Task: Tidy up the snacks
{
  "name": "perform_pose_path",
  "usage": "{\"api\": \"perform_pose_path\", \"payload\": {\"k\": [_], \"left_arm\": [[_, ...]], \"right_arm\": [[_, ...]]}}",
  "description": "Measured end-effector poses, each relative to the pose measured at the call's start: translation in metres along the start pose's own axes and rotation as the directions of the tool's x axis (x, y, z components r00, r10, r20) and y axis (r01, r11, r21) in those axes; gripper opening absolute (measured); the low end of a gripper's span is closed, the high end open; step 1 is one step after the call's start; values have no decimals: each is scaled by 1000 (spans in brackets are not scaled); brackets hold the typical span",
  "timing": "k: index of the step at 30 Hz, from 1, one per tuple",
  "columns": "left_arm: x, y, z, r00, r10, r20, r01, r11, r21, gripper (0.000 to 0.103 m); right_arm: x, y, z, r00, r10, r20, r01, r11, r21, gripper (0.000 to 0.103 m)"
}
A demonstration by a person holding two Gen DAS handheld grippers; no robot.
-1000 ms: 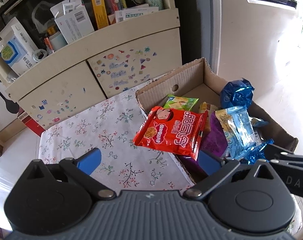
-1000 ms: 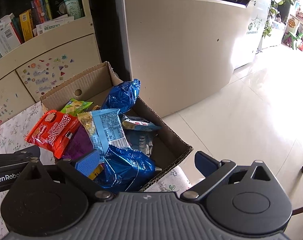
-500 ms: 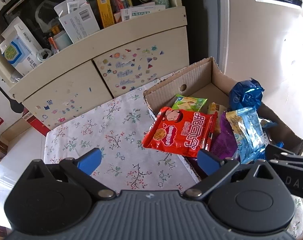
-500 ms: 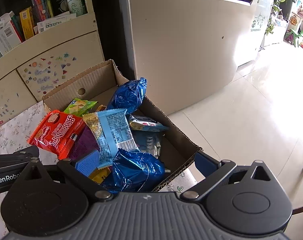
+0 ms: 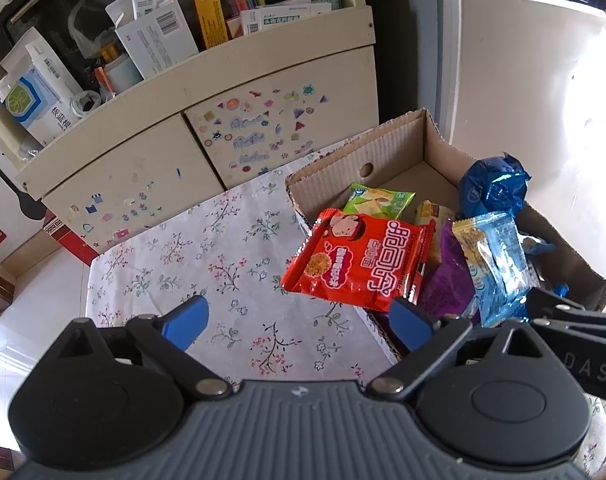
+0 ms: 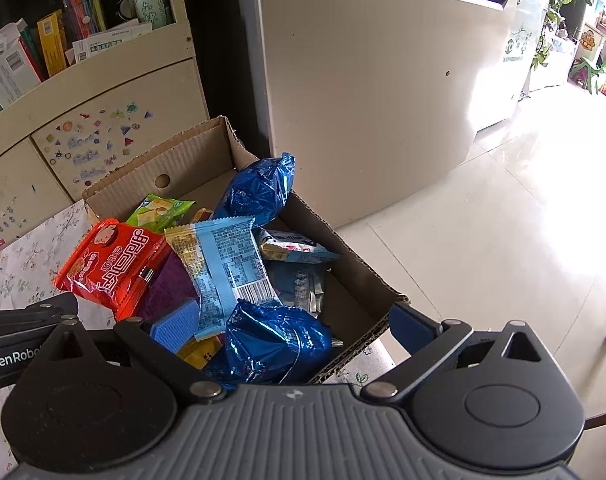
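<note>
The red packet (image 5: 359,264) bears large white Chinese characters and a cartoon face; it lies across the box (image 5: 343,168) rim at centre right of the left view, long axis running left to right. "GenRobo" shows on the left gripper (image 5: 297,318) only in the right view; "DAS" on the right gripper (image 6: 281,330) only in the left. The right view alone shows the barcode on the light-blue packet (image 6: 227,264). The left jaws are closing with nothing between them — the right stand wide apart over the box's near end, above a blue foil bag (image 6: 275,344).

Table under a white floral tablecloth (image 5: 231,248), open cardboard box (image 5: 335,176) of snacks at its corner
</note>
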State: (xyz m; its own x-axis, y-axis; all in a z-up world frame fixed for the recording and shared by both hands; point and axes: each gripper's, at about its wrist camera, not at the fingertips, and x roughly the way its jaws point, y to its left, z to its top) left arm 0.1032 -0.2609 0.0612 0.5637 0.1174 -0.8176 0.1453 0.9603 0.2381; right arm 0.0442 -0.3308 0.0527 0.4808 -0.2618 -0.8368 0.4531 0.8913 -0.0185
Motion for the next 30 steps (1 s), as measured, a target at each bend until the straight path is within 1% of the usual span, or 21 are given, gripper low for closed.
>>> {"api": "perform_pose_path", "payload": {"k": [16,30], "left_arm": [[12,10,-8,998,-19,-66,15,998,-59,95],[18,17,-10,995,-16,-95,8,996,-88,95]], "right_arm": [[9,9,0,1000,11,-28,-12,1000,-24,103],[14,17,2,999,15,-40,-17,998,-56,103]]}}
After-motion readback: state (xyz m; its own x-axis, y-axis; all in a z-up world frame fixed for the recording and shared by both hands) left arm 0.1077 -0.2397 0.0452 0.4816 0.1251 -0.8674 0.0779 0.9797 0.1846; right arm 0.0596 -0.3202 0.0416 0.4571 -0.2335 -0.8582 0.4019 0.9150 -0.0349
